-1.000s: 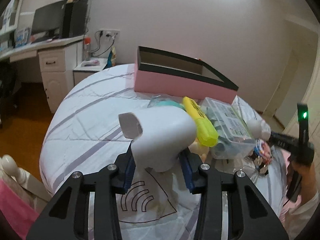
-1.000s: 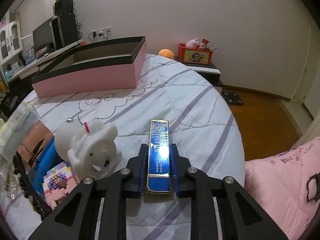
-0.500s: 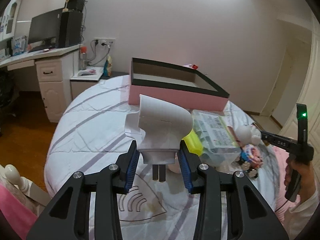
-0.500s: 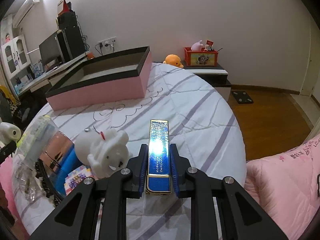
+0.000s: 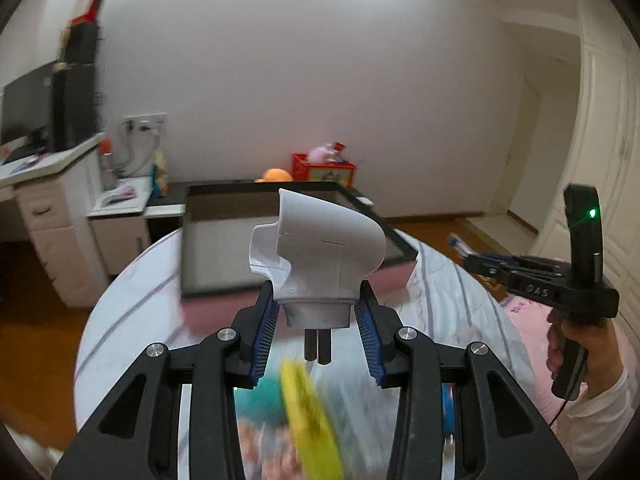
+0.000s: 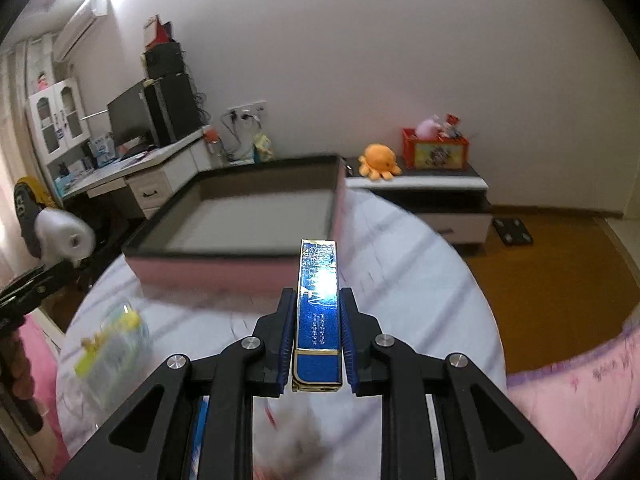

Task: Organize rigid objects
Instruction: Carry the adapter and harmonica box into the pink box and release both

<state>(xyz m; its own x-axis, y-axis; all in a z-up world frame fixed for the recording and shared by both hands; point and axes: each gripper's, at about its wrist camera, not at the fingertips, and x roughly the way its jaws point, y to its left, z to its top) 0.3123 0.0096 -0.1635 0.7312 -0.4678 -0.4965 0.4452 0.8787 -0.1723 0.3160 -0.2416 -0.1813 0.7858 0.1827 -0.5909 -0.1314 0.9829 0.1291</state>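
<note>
Beyond both held items, pink box (image 6: 224, 276), bed (image 6: 420, 280)

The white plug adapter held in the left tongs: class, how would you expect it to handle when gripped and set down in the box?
The white plug adapter looks like stiff moulded plastic, so it probably won't flex. Its bulky curved head overhangs the narrow gripped base, so it may twist. On its two prongs it would likely tip.
</note>
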